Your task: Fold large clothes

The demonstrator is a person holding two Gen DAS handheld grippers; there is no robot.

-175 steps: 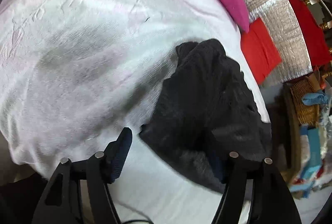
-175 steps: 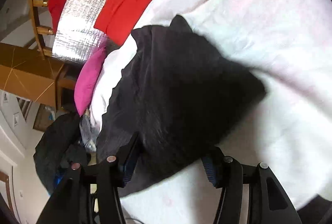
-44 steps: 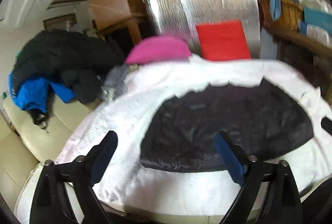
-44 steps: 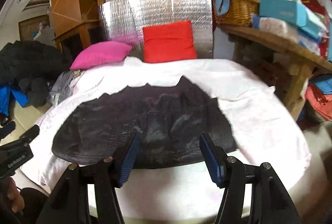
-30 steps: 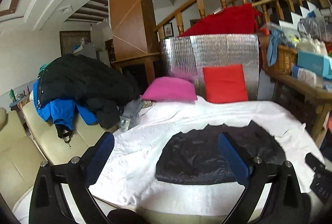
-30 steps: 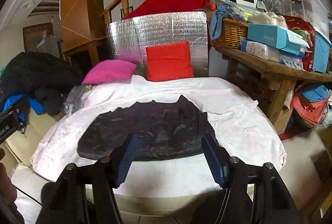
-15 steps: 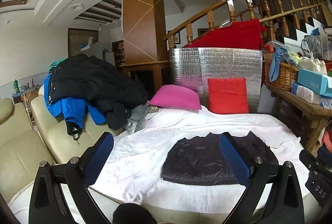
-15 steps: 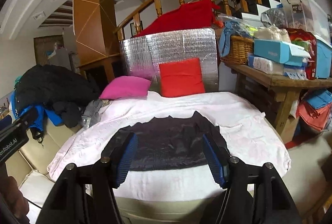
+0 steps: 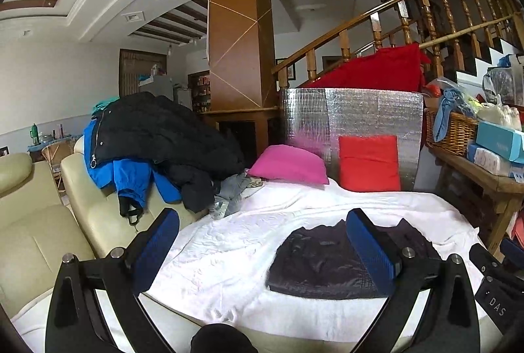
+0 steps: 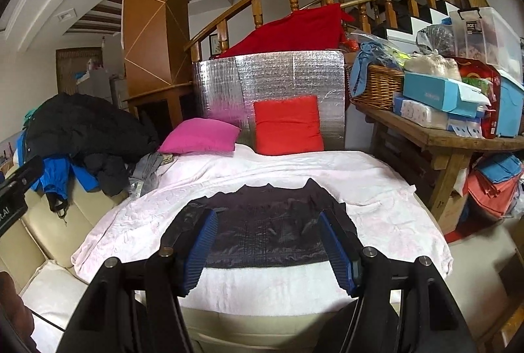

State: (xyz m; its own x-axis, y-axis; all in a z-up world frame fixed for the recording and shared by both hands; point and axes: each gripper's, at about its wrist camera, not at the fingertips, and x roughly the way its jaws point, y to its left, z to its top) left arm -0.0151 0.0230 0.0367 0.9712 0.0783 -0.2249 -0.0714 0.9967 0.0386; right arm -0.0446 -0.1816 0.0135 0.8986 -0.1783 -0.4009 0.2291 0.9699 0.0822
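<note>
A dark folded garment point(image 9: 322, 261) lies flat on the white blanket point(image 9: 229, 241) that covers the sofa; it also shows in the right wrist view point(image 10: 268, 228). My left gripper point(image 9: 262, 241) is open and empty, held back from the sofa's front edge, to the left of the garment. My right gripper point(image 10: 267, 250) is open and empty, held back in front of the garment. The right gripper's body point(image 9: 494, 281) shows at the right edge of the left wrist view.
A pile of black and blue jackets point(image 9: 154, 143) lies on the cream sofa back at left. A pink cushion point(image 9: 288, 164) and a red cushion point(image 9: 368, 163) lean on a silver foil board point(image 9: 360, 110). A cluttered wooden table point(image 10: 435, 137) stands at right.
Both grippers have pulled back and up from the folded garment, so the whole sofa and room now show. The garment lies still on the blanket.
</note>
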